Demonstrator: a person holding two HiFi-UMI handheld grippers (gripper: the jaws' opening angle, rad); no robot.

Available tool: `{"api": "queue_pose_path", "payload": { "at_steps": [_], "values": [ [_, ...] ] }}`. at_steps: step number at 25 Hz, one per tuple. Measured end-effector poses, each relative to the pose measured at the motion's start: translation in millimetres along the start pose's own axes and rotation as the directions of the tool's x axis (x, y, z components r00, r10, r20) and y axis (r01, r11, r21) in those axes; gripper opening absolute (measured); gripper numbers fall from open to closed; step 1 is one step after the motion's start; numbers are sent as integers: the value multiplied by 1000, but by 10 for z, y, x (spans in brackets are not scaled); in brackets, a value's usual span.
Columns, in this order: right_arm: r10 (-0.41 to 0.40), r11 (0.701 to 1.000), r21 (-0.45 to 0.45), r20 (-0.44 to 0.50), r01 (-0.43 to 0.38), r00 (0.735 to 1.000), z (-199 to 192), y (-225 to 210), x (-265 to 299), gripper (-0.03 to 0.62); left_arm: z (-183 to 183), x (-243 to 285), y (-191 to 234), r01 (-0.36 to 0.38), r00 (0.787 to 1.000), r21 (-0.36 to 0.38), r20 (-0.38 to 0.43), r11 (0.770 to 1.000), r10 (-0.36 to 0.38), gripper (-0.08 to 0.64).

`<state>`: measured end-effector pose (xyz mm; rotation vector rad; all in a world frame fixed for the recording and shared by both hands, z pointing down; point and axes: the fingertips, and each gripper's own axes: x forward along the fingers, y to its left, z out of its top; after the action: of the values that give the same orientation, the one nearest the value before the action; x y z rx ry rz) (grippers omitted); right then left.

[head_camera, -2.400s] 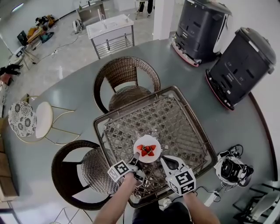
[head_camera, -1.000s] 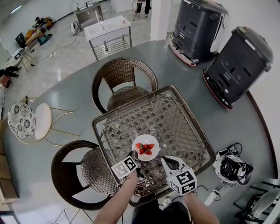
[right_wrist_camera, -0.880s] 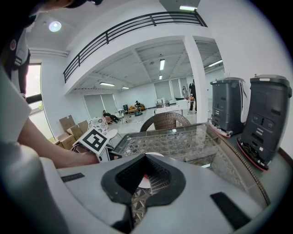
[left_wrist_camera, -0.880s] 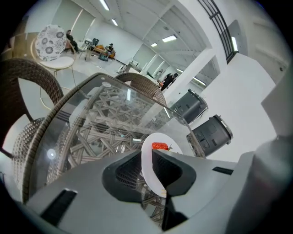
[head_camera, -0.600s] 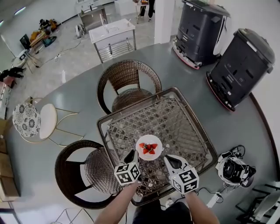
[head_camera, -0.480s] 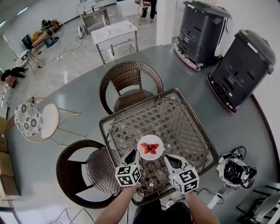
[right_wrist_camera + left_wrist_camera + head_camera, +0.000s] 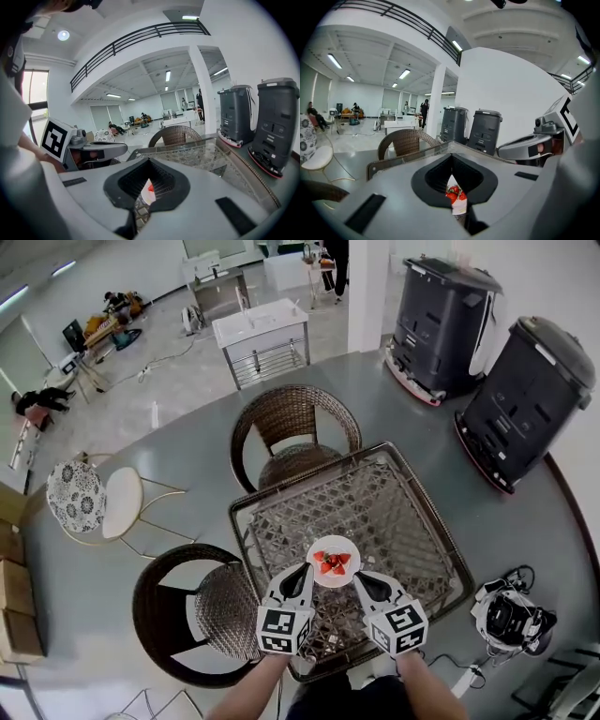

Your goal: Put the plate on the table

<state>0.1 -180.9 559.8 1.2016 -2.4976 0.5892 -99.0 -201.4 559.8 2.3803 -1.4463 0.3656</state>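
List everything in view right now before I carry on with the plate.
plate: one, white, on the table's near part, between the two gripper tips
strawberries: a few, red, on the plate
table: one, brown wicker lattice, square, centre
wicker chairs: two, brown, one behind the table, one at its left
stool: one, white seat, patterned back, far left
machines: two, dark grey, far right
cabinet: one, white, beyond the chairs
cable bundle: one, black and white, floor at right
left gripper: grey, jaws narrowly apart, by the plate's rim
right gripper: grey, the same
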Motion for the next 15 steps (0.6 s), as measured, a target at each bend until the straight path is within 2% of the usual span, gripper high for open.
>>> {"api": "queue_pose_path", "payload": {
  "at_steps": [4,8,15],
  "values": [
    [-14,1000,-19,68,15,998,154,30,-57,5,141,-58,-149,47,999,36,23,998,-47,8],
    [-3,999,-39,131,8,991,308,103,-105,5,219,-109,-230,77,996,26,33,997,-77,8],
    [9,999,-49,162,-1,987,409,152,-144,5,279,-168,-315,102,994,17,41,995,-103,8]
  ]
}}
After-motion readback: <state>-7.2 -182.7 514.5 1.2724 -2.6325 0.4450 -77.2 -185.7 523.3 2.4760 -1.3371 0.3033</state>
